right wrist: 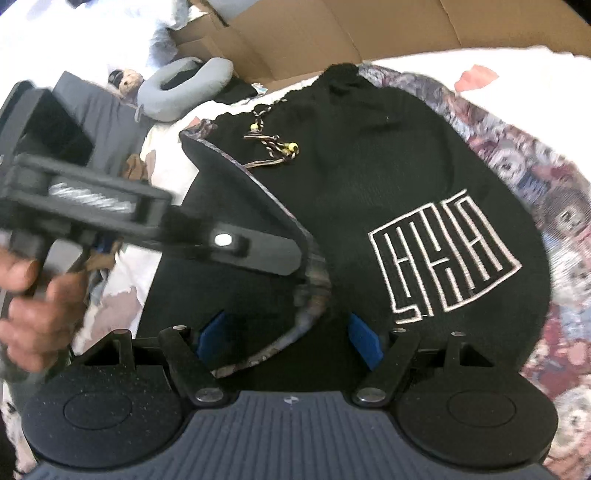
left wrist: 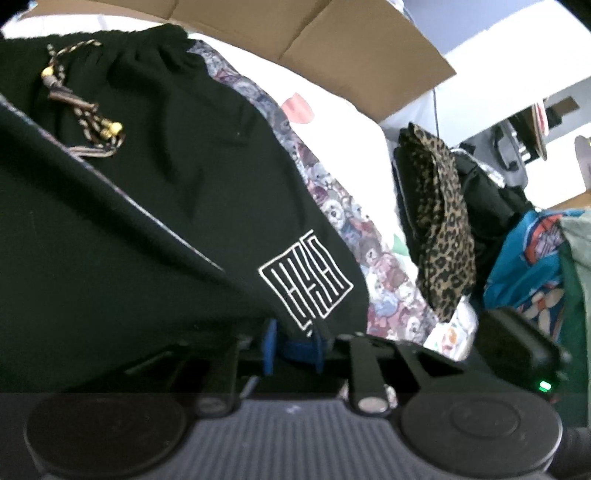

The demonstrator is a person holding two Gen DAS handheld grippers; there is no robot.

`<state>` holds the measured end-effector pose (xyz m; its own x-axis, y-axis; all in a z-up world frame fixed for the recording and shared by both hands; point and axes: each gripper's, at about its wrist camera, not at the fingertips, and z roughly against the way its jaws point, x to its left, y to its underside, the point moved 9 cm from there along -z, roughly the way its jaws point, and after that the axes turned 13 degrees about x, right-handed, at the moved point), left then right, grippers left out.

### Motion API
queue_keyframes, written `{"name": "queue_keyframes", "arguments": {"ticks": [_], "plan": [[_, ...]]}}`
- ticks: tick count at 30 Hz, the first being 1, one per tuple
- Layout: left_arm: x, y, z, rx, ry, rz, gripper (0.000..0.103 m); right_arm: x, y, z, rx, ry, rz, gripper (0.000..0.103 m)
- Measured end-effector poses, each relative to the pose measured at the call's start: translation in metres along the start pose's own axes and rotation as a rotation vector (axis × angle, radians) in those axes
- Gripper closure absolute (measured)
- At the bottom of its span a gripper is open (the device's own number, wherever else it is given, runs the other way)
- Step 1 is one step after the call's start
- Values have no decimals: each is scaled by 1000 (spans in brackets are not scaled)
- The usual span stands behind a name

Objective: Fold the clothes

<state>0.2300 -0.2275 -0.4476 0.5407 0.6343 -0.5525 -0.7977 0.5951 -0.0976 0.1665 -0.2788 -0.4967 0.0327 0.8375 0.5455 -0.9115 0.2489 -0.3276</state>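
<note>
A pair of black shorts (right wrist: pixel 388 166) with a white square logo (right wrist: pixel 443 258), patterned side panels and a beaded drawstring (right wrist: pixel 273 144) lies on a white bed. The same shorts show in the left wrist view (left wrist: pixel 147 177). My left gripper (left wrist: pixel 291 347) is shut on a fold of the shorts, its blue pads close together under the cloth. From the right wrist view the left gripper (right wrist: pixel 295 258) pinches the patterned hem. My right gripper (right wrist: pixel 288 343) is open, its blue pads wide apart, with the hem lying between them.
Cardboard boxes (right wrist: pixel 369 29) stand behind the bed. A grey neck pillow (right wrist: pixel 181 88) lies at the far left. A leopard-print garment (left wrist: pixel 443 229) and blue clothes (left wrist: pixel 528 266) are piled to the right of the bed sheet (left wrist: pixel 332 110).
</note>
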Motion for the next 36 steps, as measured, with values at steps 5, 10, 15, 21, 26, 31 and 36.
{"name": "queue_keyframes", "arguments": {"ticks": [5,10,15,21,26,31,36], "plan": [[11,6,26,-69,-51,-16,53,-12,-8,-5,-17,-62,-90,27],[44,26,49,-127,-80,66,49,-24,-17,-7,-30,-116,-181,37],[75,56,67,-155,-101,155,48,-36,-24,-13,-27,-171,-266,43],[104,92,78,-156,-145,252,48,-41,-31,-27,36,-217,-321,46],[123,127,81,-121,-180,316,48,-44,-34,-38,126,-237,-357,98],[136,149,81,-105,-193,378,48,-33,-38,-19,115,-209,-279,99],[137,155,77,-85,-200,382,48,-31,-39,13,84,-192,-278,99]]}}
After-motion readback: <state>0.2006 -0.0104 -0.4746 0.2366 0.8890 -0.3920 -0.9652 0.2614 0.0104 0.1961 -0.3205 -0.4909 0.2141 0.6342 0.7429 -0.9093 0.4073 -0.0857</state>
